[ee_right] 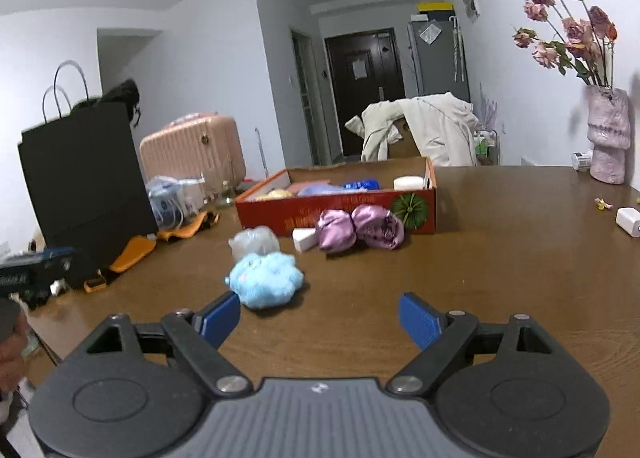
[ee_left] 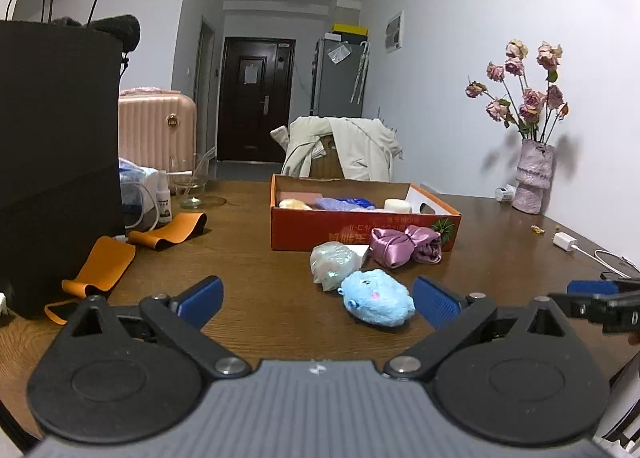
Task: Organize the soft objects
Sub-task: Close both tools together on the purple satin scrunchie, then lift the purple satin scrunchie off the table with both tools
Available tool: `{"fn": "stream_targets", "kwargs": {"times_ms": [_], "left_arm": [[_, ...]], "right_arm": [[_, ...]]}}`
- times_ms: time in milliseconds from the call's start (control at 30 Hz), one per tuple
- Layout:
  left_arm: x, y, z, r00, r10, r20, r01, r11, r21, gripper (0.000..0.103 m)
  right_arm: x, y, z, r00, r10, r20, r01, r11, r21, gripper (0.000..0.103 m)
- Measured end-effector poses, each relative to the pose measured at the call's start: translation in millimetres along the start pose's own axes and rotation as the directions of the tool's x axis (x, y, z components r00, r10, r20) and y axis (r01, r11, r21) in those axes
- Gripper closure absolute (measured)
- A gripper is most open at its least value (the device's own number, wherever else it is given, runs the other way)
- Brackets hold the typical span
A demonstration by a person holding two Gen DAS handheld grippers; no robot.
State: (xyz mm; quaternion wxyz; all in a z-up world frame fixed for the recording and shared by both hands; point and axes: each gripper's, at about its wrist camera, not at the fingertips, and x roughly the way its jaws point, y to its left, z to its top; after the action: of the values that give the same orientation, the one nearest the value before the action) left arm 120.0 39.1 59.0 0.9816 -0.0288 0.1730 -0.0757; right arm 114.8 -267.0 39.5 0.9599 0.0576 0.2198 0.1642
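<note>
The blue plush toy (ee_left: 377,301) lies just ahead-right of the open, empty left hand-held gripper (ee_left: 318,304) (nearer than the equally open right hand-held gripper (ee_right: 320,322)).

Home: suitcase (ee_left: 156,125), fridge (ee_left: 338,77), front door (ee_left: 256,97)

Off-task clutter: tall black paper bag (ee_left: 56,145), ribbed pink suitcase (ee_left: 158,125), pink vase of dried roses (ee_left: 534,177), white charger (ee_left: 564,240), orange straps (ee_left: 168,234).

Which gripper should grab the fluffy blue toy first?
Probably the left hand-held gripper: the blue plush toy lies just ahead, near its right finger. From the right hand-held gripper, also open, it sits off to the left.
</note>
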Motion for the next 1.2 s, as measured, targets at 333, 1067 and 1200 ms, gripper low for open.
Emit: {"fn": "stream_targets", "kwargs": {"times_ms": [333, 1067, 1200], "left_arm": [[42, -7, -3, 0.996, -0.054, -0.068, 0.053, 0.999, -0.004, 0.000], [286, -78, 38, 0.935, -0.159, -0.316, 0.156, 0.987, -0.035, 0.036], [300, -74, 35, 0.921, -0.194, -0.338, 0.179, 0.981, -0.074, 0.058]], "right_arm": [[29, 0, 5, 0.999, -0.028, -0.040, 0.028, 1.000, 0.008, 0.018], [236, -111, 84, 0.993, 0.023, -0.113, 0.002, 0.977, 0.214, 0.039], [257, -118, 77, 0.990, 0.059, -0.129, -0.025, 0.967, 0.255, 0.045]]}}
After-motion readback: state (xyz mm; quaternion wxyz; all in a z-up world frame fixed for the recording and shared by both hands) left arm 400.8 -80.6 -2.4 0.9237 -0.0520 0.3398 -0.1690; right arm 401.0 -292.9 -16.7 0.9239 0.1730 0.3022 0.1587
